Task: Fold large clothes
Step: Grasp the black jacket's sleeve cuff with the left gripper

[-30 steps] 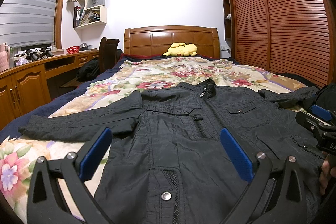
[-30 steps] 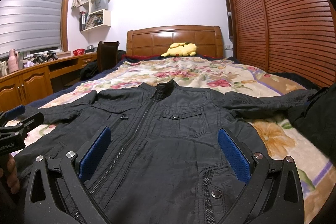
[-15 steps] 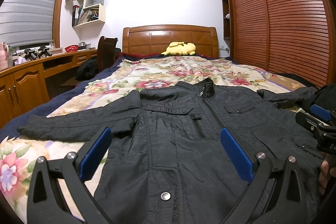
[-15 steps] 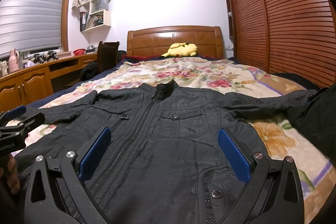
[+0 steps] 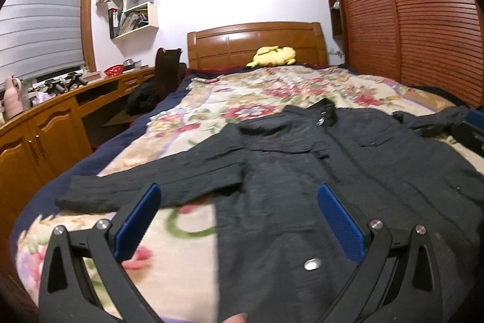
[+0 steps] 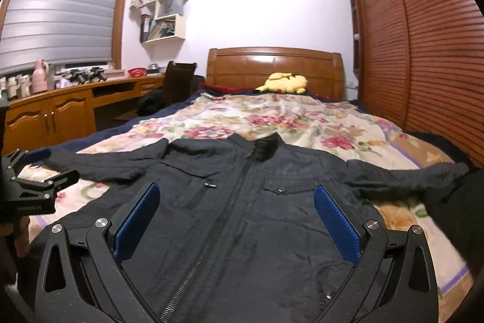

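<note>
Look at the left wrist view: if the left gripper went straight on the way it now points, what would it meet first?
Most likely the black jacket: the open left gripper points at the armpit where the outstretched sleeve joins the body, just past a strip of floral bedspread. Depth is hard to judge.

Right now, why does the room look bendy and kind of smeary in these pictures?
Left wrist view: the fisheye lens bows the wardrobe doors; the floral bedspread and black jacket are smeared, likely motion blur. Right wrist view: the same bending curves the window blind; it looks sharper, though the jacket's right sleeve is soft. Dark corners in both views are the lens edge.
</note>
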A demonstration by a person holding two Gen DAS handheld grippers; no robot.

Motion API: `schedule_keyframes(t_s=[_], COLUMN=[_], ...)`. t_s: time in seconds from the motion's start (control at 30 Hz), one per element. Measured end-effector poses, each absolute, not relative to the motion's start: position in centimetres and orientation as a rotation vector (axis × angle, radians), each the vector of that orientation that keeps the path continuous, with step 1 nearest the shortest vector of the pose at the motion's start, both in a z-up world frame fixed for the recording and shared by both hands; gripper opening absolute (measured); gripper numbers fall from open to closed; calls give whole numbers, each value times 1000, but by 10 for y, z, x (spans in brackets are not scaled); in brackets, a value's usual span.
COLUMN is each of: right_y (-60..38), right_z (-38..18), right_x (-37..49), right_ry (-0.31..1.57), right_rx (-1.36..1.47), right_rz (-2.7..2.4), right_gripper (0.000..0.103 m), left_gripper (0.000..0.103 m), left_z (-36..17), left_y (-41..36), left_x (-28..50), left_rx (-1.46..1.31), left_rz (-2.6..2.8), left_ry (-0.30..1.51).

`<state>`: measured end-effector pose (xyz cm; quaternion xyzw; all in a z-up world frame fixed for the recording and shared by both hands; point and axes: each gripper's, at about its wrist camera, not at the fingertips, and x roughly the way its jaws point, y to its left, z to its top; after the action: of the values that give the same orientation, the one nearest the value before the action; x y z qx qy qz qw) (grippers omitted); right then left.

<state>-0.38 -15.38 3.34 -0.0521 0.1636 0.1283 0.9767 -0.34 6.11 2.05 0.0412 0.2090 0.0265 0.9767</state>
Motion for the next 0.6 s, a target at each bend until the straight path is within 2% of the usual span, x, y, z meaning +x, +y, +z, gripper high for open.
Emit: schedule_keyframes(t_s=[0.3, 0.6], right_y=[-103, -68], right_z=[37, 26], right_x=[9, 16], right_ry=[360, 413], right_rx=[-123, -125], right_rz=[368, 442], right_gripper=[103, 103], left_gripper=[103, 103], left_z=[20, 12], left_y=[131, 199], left_x=[-8, -7], left_rx=[113, 147], left_rz=[94, 135], left_ry=[435, 533])
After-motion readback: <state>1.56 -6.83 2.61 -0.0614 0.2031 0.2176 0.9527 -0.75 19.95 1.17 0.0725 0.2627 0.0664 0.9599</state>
